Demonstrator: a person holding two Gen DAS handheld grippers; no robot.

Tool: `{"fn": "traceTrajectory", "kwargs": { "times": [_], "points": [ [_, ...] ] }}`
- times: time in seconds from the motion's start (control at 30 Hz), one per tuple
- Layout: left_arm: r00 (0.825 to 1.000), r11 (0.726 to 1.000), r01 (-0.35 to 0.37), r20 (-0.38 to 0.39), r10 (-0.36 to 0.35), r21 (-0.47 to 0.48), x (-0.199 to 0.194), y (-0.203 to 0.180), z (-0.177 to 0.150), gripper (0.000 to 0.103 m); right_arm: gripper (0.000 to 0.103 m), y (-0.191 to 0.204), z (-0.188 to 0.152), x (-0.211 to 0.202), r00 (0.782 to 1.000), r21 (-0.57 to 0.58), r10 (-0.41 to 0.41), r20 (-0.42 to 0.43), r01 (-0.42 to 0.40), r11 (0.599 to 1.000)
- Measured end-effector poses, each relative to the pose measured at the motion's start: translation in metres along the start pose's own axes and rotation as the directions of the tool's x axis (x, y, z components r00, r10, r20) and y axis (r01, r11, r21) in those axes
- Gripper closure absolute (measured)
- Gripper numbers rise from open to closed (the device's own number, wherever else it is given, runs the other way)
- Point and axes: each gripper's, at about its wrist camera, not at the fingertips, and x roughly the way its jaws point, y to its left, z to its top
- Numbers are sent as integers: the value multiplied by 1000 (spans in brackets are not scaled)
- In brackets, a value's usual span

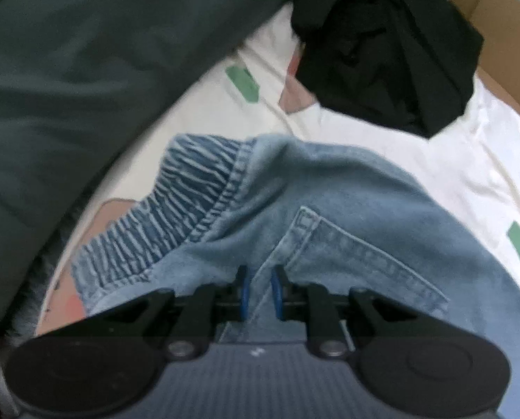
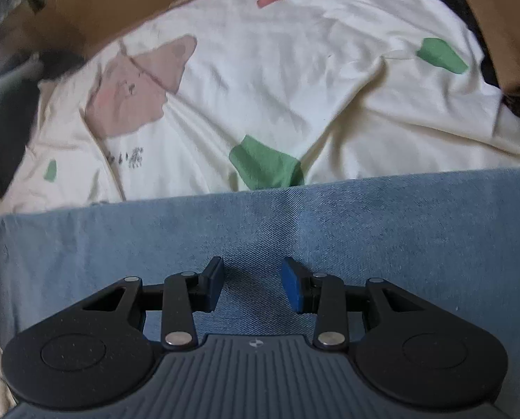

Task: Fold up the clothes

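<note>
- The work surface is a bed covered with a cream sheet (image 2: 295, 80) that has green, pink and red printed shapes on it; brown cardboard (image 2: 95, 10) lies along its far edge.
- The left gripper (image 1: 260, 291) points steeply down at a pair of light blue jeans (image 1: 347, 192). Its two blue pads stand close together, and a raised fold of the denim passes between them, so the pads pinch this fold.
- The pinched fold is just beside the corner of a stitched back pocket (image 1: 358, 244). To the left of it, the gathered elastic waistband (image 1: 176, 202) of the jeans curves away toward the edge of the sheet.
- The right gripper (image 2: 253, 286) is also above the jeans (image 2: 365, 230), over a flat and smooth part of the denim. Its jaws stand about half open, and only the flat cloth shows in the gap; I cannot tell if the tips touch it.
- In the right wrist view, the far edge of the jeans makes a straight line across the sheet.
- Farther away in the left wrist view, a crumpled black garment (image 1: 389, 52) lies on the sheet, near the cardboard (image 1: 504, 35).
- A large dark grey-green cloth (image 1: 85, 70) fills the left side of the left wrist view.
</note>
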Motion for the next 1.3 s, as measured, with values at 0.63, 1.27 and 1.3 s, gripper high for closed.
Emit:
{"fn": "traceTrajectory", "kwargs": {
  "times": [0.63, 1.27, 1.3],
  "points": [
    [998, 1000, 8, 65, -9, 5, -60, 48, -29, 88, 59, 6, 0, -23, 999, 30, 43, 0, -43, 999],
    [994, 990, -108, 21, 107, 88, -5, 63, -42, 93, 41, 16, -21, 2, 998, -57, 27, -59, -30, 998],
    [993, 989, -115, 17, 114, 89, -9, 61, -40, 94, 41, 17, -20, 1, 998, -56, 27, -60, -31, 998]
  ]
}}
